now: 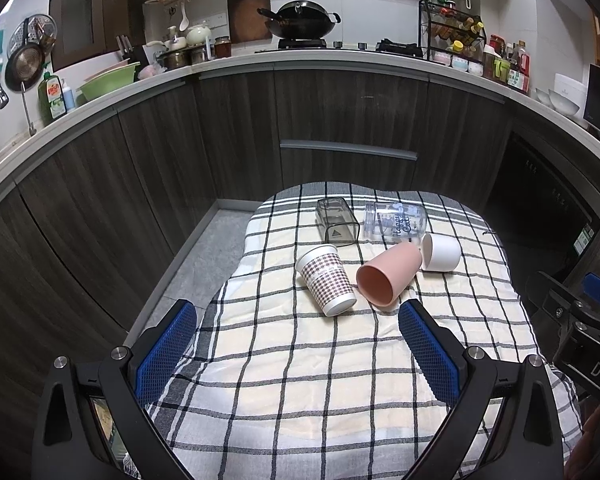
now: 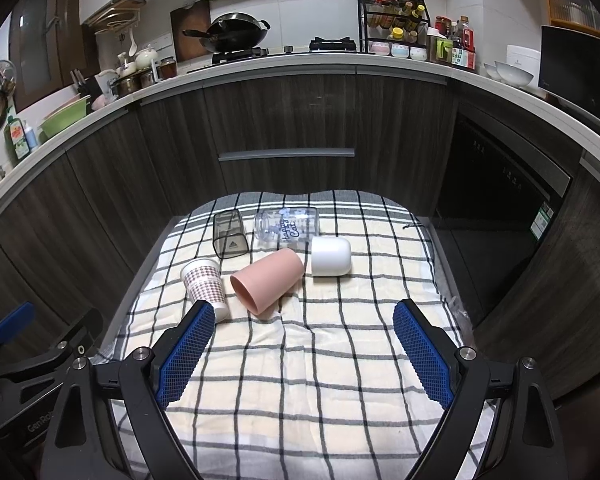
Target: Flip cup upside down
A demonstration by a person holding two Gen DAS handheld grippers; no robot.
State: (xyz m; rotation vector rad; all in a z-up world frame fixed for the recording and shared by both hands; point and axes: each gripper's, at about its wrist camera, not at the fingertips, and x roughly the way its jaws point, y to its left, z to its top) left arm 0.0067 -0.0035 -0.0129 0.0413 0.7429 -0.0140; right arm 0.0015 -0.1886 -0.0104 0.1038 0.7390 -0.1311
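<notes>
Several cups lie on their sides on a checked cloth (image 1: pixel 300 380) (image 2: pixel 320 360). A pink cup (image 1: pixel 386 274) (image 2: pixel 266 280) lies in the middle, mouth toward me. A patterned paper cup (image 1: pixel 326 280) (image 2: pixel 205 284) lies to its left. A white cup (image 1: pixel 442 253) (image 2: pixel 331 257) lies to its right. A smoky square cup (image 1: pixel 337 222) (image 2: pixel 229 235) and a clear printed glass (image 1: pixel 396 223) (image 2: pixel 287 227) lie behind. My left gripper (image 1: pixel 298 312) is open and empty, short of the cups. My right gripper (image 2: pixel 304 312) is open and empty, short of the cups.
Dark wood cabinets (image 1: pixel 340 120) and a curved kitchen counter (image 1: pixel 236 66) stand beyond the table. A grey floor strip (image 1: pixel 204 248) shows left of the cloth. The right gripper's body (image 1: pixel 580 320) shows at the right edge of the left view.
</notes>
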